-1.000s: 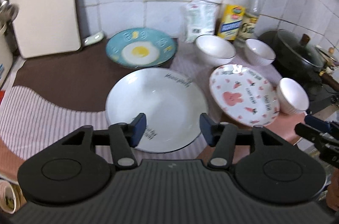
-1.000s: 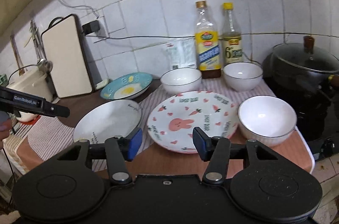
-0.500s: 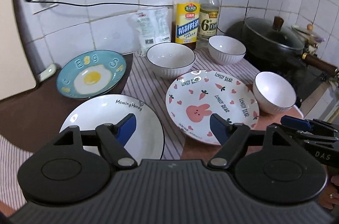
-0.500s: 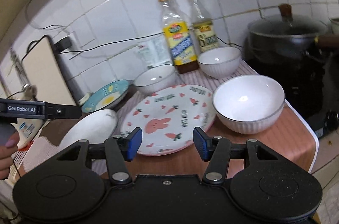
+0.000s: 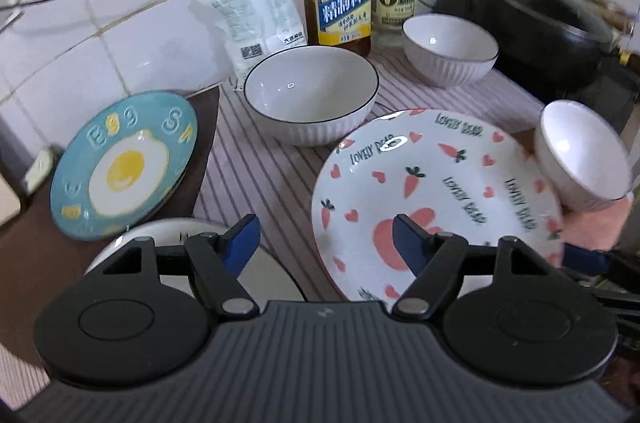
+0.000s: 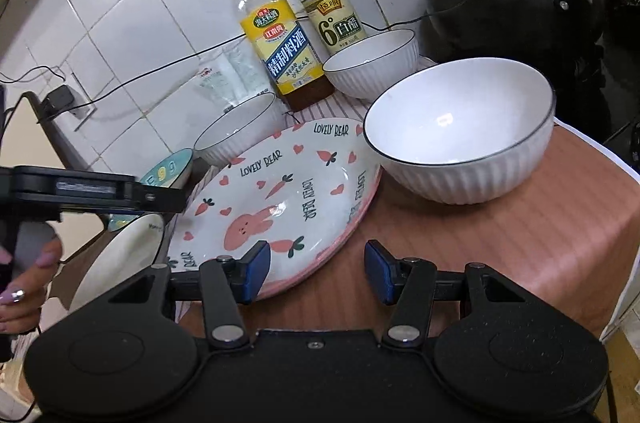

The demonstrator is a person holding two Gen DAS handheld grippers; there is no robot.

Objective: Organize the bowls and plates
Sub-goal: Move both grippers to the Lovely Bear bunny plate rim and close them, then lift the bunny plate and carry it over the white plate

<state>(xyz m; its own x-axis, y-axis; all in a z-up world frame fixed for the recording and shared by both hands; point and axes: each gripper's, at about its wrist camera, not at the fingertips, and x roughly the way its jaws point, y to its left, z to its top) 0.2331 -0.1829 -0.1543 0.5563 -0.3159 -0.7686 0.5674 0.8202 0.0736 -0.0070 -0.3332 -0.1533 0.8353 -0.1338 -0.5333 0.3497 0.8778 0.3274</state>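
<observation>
Left wrist view looks steeply down at the worktop (image 5: 256,179), with the left gripper (image 5: 326,243) at the bottom of the frame, its blue pads apart and nothing between them; its jaws have just been opening and then eased in a little. One pad sits over the plain white plate (image 5: 260,271) at lower left, the other over the rabbit plate (image 5: 436,191) right of centre. A teal egg plate (image 5: 124,163) lies at mid left, a ribbed white bowl (image 5: 312,95) at centre, a second bowl (image 5: 450,49) at upper right and a third bowl (image 5: 580,155) at the right edge.

Right wrist view has the right gripper (image 6: 316,271) angled less steeply, jaws parted and empty, over the near rim of the rabbit plate (image 6: 280,191) and the bare pink mat. The large bowl (image 6: 460,131) fills the centre right. At the left edge a hand (image 6: 24,287) holds the left gripper's handle.

Compared with a second ago, the left view has swung from the white plate towards the rabbit plate and come closer to the dishes. The right view has dropped nearer the worktop, so the bowl looms larger. None of the dishes has moved.
</observation>
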